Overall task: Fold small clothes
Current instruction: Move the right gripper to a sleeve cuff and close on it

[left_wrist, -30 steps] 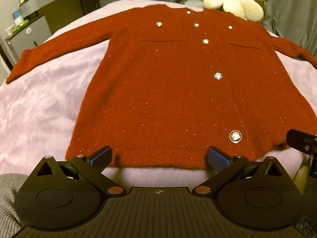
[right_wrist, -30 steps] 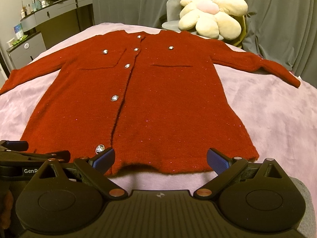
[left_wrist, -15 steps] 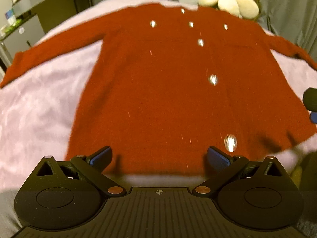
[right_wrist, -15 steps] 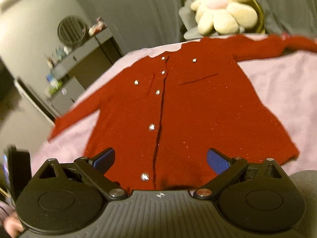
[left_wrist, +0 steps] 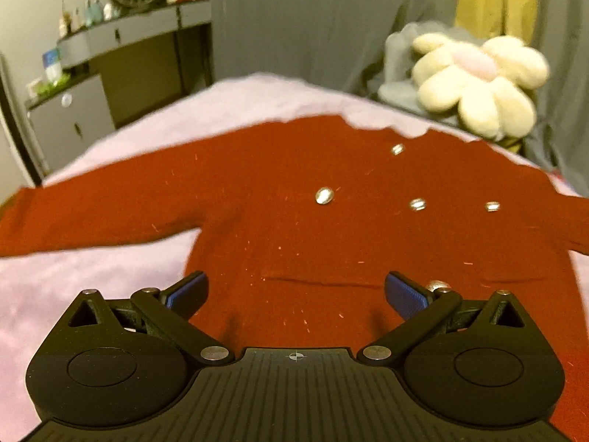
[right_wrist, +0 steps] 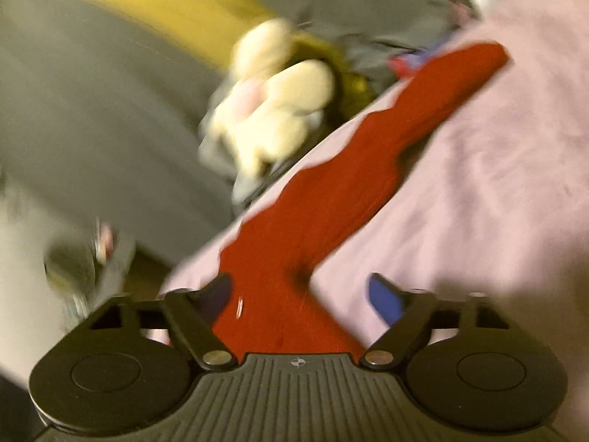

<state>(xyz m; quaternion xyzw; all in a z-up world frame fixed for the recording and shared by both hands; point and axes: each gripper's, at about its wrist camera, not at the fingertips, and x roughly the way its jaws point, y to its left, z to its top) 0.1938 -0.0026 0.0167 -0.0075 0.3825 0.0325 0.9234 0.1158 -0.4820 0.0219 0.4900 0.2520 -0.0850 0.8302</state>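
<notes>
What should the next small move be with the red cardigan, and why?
Probably lower the right tool onto the sleeve and close. The red cardigan lies flat and unfolded on the pink blanket, both tools are open and hold nothing, and the right one points along that outstretched sleeve, which looks ready to fold inward.

The left wrist view looks forward and slightly down across the chest of a red cardigan [left_wrist: 331, 228] spread on a pink bedcover [left_wrist: 73, 276], close above it. It faces a flower-shaped plush cushion [left_wrist: 475, 81] beyond the cardigan's collar, with a grey dresser [left_wrist: 110, 73] to the collar's left. The right wrist view is rolled sideways and blurred, close over the cardigan [right_wrist: 331, 202], looking along one sleeve toward the cuff. Both views share the cardigan, bedcover [right_wrist: 478, 184] and cushion [right_wrist: 272, 110].
</notes>
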